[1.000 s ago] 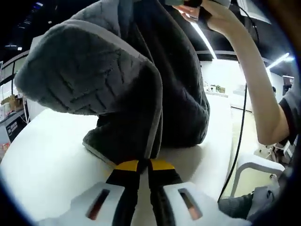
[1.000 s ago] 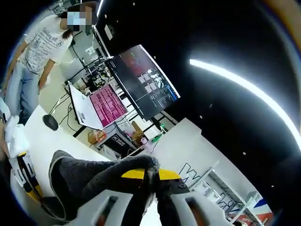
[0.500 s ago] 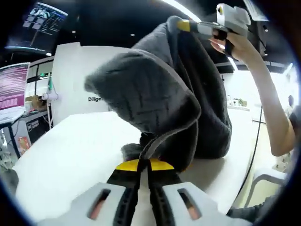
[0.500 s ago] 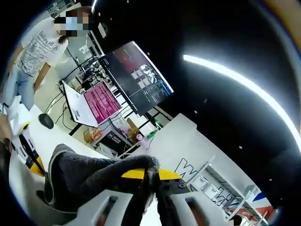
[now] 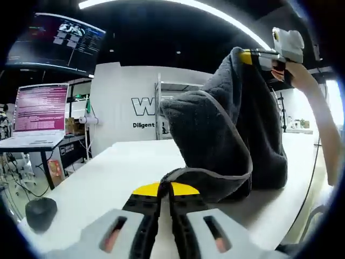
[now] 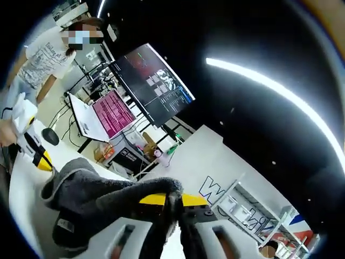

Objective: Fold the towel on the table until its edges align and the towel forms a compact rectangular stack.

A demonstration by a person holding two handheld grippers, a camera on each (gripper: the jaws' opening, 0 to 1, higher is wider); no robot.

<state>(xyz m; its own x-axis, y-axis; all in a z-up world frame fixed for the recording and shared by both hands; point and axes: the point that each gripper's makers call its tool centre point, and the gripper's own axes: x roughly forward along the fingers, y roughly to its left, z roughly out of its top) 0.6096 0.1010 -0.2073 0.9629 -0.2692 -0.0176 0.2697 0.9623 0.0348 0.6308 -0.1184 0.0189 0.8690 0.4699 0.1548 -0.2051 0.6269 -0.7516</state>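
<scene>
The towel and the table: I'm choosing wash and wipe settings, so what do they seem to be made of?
The towel looks like thick, plush dark grey terry or microfibre, matte: it has a fuzzy nap, a woven ribbed pattern and a lighter stitched hem, and it drapes in soft, heavy folds. The table appears to be a smooth white laminate or painted board with a dull sheen; its exact material cannot be told.

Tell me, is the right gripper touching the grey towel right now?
Touching. In the right gripper view, the right gripper has its yellow-tipped jaws closed on a fold of the grey towel, with fabric pinched between them.
</scene>
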